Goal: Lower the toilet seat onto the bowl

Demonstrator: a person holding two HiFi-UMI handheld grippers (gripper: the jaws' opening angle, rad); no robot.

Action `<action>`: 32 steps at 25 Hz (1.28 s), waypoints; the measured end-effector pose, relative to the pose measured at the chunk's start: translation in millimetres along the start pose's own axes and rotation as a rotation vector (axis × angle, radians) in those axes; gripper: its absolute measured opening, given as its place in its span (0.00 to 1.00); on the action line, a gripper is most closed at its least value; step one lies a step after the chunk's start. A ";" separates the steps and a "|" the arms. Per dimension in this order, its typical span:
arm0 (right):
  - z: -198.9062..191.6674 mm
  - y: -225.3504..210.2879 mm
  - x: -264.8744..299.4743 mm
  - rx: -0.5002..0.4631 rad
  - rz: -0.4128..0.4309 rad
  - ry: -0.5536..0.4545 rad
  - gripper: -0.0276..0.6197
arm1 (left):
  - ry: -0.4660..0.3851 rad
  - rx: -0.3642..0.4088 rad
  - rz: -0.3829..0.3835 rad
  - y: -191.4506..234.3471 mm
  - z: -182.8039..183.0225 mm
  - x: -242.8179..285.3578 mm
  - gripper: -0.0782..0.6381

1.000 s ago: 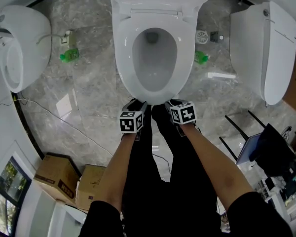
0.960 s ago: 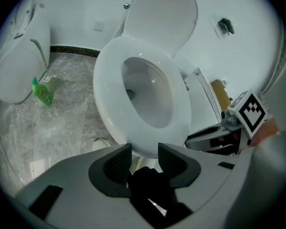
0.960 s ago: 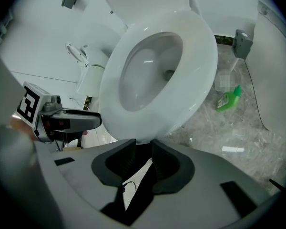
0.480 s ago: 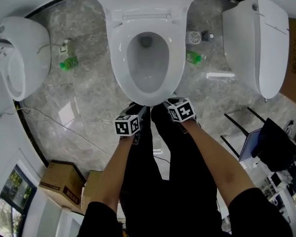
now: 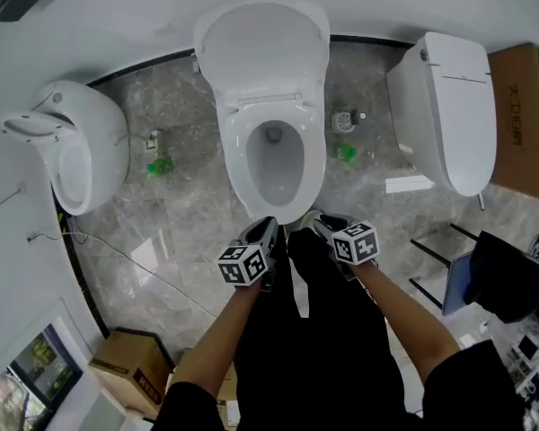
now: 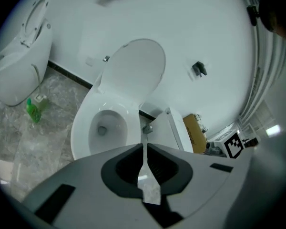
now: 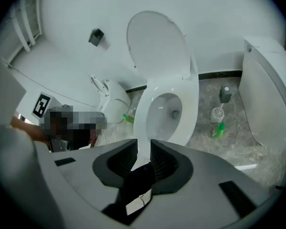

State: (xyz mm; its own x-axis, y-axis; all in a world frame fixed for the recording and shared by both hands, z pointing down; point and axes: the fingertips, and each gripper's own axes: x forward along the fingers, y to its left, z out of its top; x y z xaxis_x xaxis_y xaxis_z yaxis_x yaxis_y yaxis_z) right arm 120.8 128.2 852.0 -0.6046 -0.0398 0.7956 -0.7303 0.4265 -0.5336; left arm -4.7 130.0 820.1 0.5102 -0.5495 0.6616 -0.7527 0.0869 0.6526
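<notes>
Head view: the toilet seat (image 5: 234,160) is seen lying flat on the bowl (image 5: 275,164) of the middle toilet, at the far side of the grey marble floor (image 5: 180,214). The lid (image 5: 262,48) is stood up against the white wall. Whether the seat is fully in contact with the rim cannot be told, since both are white and merge from above.

The left gripper (image 5: 268,227) and the right gripper (image 5: 316,219) are held side by side just near of the bowl's front edge, apart from it. Their tips are partly hidden there by the marker cubes and the person's black trousers (image 5: 323,330).

From the left gripper view, its fingers (image 6: 124,168) have just been closing and are all but clenched. Only a thin slit is left between them, with nothing in it.

From the right gripper view, its fingers (image 7: 164,161) have been drawn somewhat closer but are still released, with a clear gap and nothing grasped. A dark shape with a pale patch at the bottom of that gap cannot be identified.

A second toilet (image 5: 81,146) is placed to the left and a third toilet (image 5: 449,106), lid shut, to the right. Two green bottles (image 5: 159,165) and a toilet brush (image 5: 343,120) are too small for detail. Cardboard boxes (image 5: 130,375) at the near left are cut off by the frame edge.
</notes>
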 end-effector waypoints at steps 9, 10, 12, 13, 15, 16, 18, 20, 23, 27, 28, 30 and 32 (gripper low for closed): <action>66.2 49.8 -159.8 -0.060 -0.101 -0.347 0.13 | -0.157 0.169 -0.030 -138.5 59.5 -95.3 0.13; 72.5 59.9 -172.8 -0.104 -0.112 -0.379 0.12 | -0.182 0.216 -0.034 -153.1 64.5 -104.4 0.13; 83.3 81.3 -195.1 -0.178 -0.115 -0.438 0.11 | -0.239 0.278 -0.051 -178.8 75.9 -121.2 0.13; 88.4 91.4 -204.0 -0.194 -0.112 -0.464 0.11 | -0.270 0.294 -0.058 -188.6 82.6 -129.7 0.13; 96.6 113.3 -218.3 -0.196 -0.096 -0.509 0.10 | -0.321 0.310 -0.064 -202.7 94.0 -149.5 0.13; 100.3 126.1 -224.5 -0.195 -0.081 -0.531 0.10 | -0.339 0.316 -0.063 -207.4 98.2 -159.8 0.13; 106.3 152.8 -236.5 -0.206 -0.051 -0.573 0.10 | -0.356 0.322 -0.053 -212.0 102.3 -178.6 0.13; 107.7 178.3 -248.9 -0.217 -0.026 -0.615 0.10 | -0.352 0.332 -0.030 -209.9 101.0 -196.8 0.13; 104.5 207.1 -265.5 -0.222 -0.042 -0.682 0.10 | -0.359 0.395 0.005 -202.7 97.8 -225.6 0.13; 90.0 233.0 -288.5 -0.235 -0.152 -0.751 0.10 | -0.382 0.423 -0.026 -205.0 84.6 -259.4 0.13; 83.1 242.1 -293.2 -0.231 -0.166 -0.758 0.10 | -0.385 0.430 -0.036 -206.3 77.6 -269.5 0.13; 68.2 264.8 -300.5 -0.209 -0.167 -0.770 0.10 | -0.389 0.459 -0.045 -207.4 63.1 -291.8 0.13; 55.4 294.0 -303.2 -0.205 -0.149 -0.786 0.10 | -0.388 0.470 -0.059 -204.9 49.8 -318.2 0.13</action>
State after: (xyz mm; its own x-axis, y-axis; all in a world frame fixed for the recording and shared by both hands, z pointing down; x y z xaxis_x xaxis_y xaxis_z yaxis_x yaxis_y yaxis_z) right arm 71.8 215.6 438.0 -0.6075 -0.6974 0.3801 -0.7940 0.5203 -0.3144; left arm -33.6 245.6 457.4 0.4343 -0.8124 0.3891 -0.8760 -0.2804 0.3924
